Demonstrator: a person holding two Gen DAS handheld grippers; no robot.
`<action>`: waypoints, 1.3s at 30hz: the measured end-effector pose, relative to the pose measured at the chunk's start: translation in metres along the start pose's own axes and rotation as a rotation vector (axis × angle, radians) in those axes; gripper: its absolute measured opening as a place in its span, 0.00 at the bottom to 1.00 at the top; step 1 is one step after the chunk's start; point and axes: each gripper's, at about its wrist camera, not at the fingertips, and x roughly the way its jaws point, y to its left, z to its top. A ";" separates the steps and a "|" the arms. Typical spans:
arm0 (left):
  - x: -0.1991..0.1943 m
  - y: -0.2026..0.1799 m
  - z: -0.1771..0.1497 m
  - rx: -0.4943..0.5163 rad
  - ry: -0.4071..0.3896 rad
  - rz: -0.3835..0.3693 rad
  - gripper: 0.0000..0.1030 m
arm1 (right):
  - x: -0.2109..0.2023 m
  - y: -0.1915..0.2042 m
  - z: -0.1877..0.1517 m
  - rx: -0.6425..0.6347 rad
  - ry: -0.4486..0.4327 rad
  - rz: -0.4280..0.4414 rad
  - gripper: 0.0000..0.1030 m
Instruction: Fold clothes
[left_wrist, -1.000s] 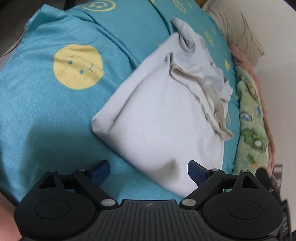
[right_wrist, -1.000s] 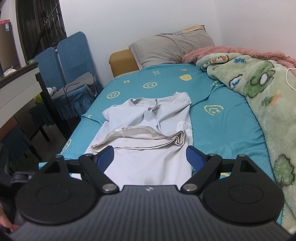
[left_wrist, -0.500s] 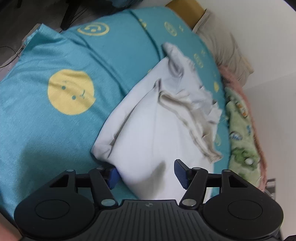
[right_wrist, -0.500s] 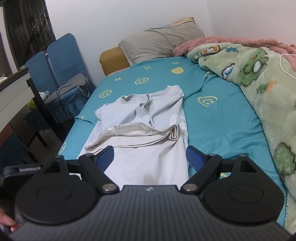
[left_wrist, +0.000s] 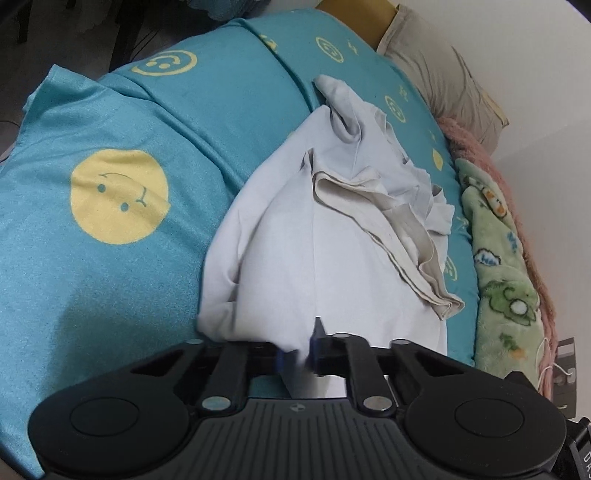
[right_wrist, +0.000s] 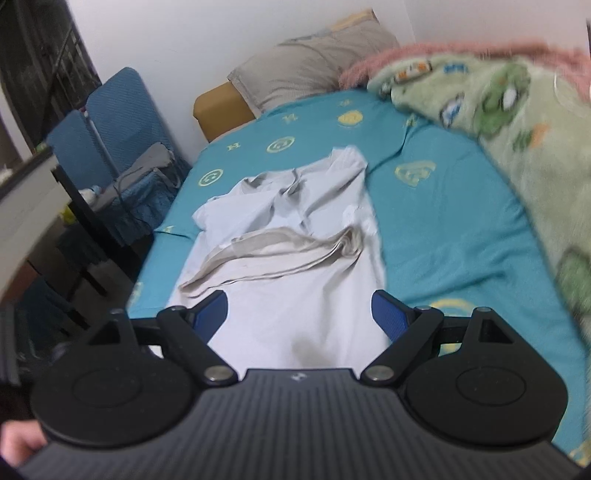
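A pale grey-white shirt (left_wrist: 325, 251) lies half folded on the teal smiley-print bed sheet (left_wrist: 92, 236), its beige hem band (left_wrist: 391, 221) bunched across the middle. My left gripper (left_wrist: 297, 352) is shut on the shirt's near lower edge, with cloth pinched between the blue pads. In the right wrist view the same shirt (right_wrist: 295, 295) stretches away from me on the sheet (right_wrist: 443, 229). The right gripper (right_wrist: 301, 312) hangs open over the shirt's near end, with nothing between its fingers.
A green cartoon blanket (right_wrist: 517, 122) with a pink fleece edge lies along the right side of the bed. A grey pillow (right_wrist: 314, 62) sits at the head. Blue chairs (right_wrist: 118, 125) and a dark table stand to the left of the bed. A hand (right_wrist: 18, 439) shows at the lower left.
The left gripper went from open to shut, closing on the shirt's near edge. The right gripper drifted forward over the shirt and stayed open.
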 end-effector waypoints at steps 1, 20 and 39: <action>-0.002 0.000 0.000 -0.003 -0.009 -0.010 0.09 | 0.003 -0.002 -0.002 0.039 0.027 0.033 0.84; -0.020 0.003 -0.001 -0.048 -0.087 -0.102 0.08 | 0.042 -0.038 -0.062 0.694 0.283 0.249 0.85; -0.004 0.035 0.001 -0.238 -0.013 -0.037 0.36 | 0.031 -0.071 -0.077 0.821 0.127 0.014 0.33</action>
